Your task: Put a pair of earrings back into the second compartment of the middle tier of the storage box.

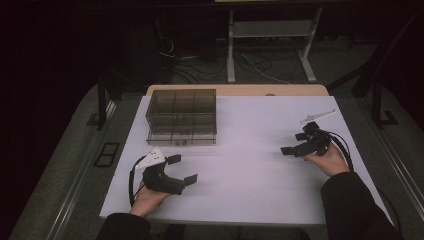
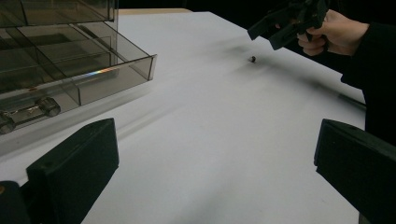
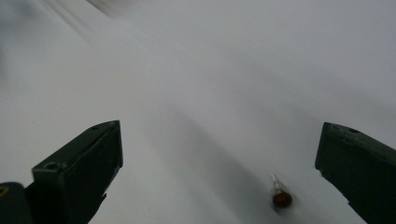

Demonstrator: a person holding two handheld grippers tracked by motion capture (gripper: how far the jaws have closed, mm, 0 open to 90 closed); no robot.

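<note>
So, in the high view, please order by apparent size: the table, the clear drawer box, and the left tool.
1. table, largest by far.
2. clear drawer box.
3. left tool, smallest. It lies nearer the camera than the box, yet looks smaller, so this order seems safe.

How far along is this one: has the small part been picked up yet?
Early. Done: the organizer's bottom drawer is already pulled out. In hand: the right tongs, open, hover over the small brown part lying on the table. Left: gripping it; the left tongs are open and hold nothing.
</note>
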